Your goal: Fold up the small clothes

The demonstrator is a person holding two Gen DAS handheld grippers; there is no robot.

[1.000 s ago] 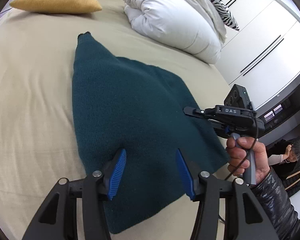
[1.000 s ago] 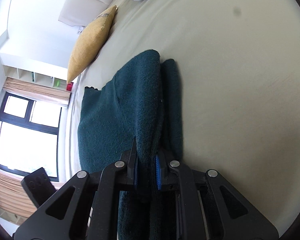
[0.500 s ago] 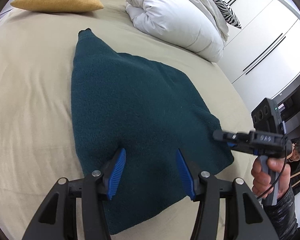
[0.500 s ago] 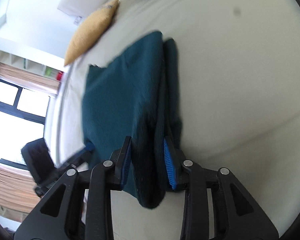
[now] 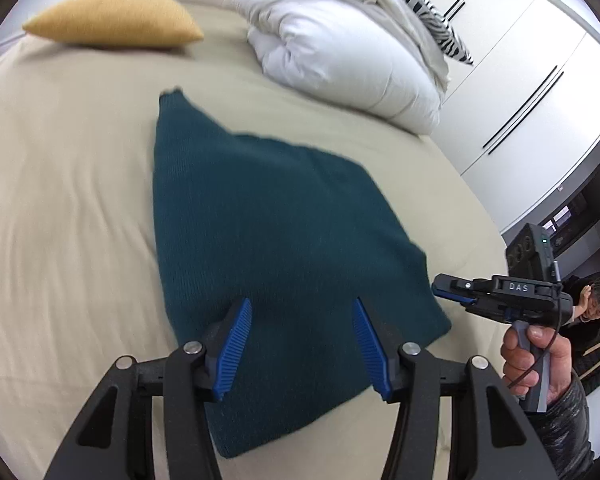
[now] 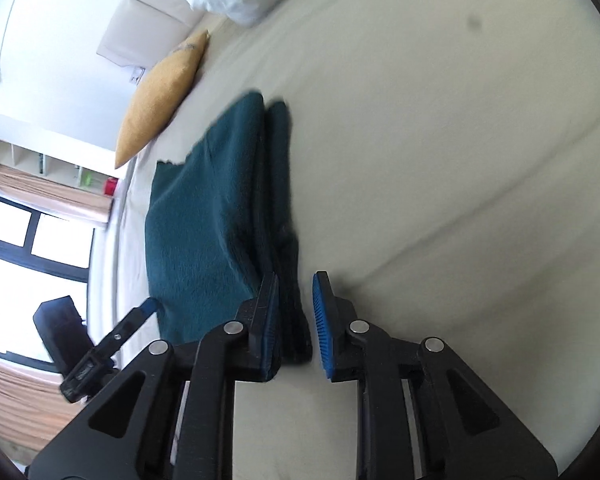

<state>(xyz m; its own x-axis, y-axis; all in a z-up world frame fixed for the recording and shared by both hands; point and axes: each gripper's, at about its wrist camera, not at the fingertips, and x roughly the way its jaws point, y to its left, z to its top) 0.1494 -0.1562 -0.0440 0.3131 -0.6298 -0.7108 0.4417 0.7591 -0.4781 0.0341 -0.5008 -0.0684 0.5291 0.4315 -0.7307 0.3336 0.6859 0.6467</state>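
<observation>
1. The left claw (image 5: 302, 340) is black with blue ribbed pads (image 5: 233, 346). It is partly open, with a wide gap between the two pads.
2. Nothing is pinched in the left claw. It hangs just over the near part of the dark green knitted cloth (image 5: 268, 232), and the cloth shows through the gap. I cannot tell if the pad tips touch the cloth.
3. The dark green cloth lies flat and folded on the pale beige bed sheet (image 5: 60, 208). It runs away from the left claw to a narrow point at its far end.
4. The right claw (image 6: 294, 308) is open only a little. Its jaws have just been closing after opening.
5. The thick folded edge of the green cloth (image 6: 220, 216) sits in the small gap of the right claw, close by the left-side pad. The pads do not look pressed on it, so it is let go.
6. In the left claw's view, the right claw (image 5: 446, 292) is off to the right, just past the cloth's near corner, held by a hand (image 5: 536, 356) in a dark sleeve.
7. Far ahead of the left claw lie a soft yellow pillow (image 5: 116, 20) and a puffy white blanket (image 5: 340, 48).
</observation>
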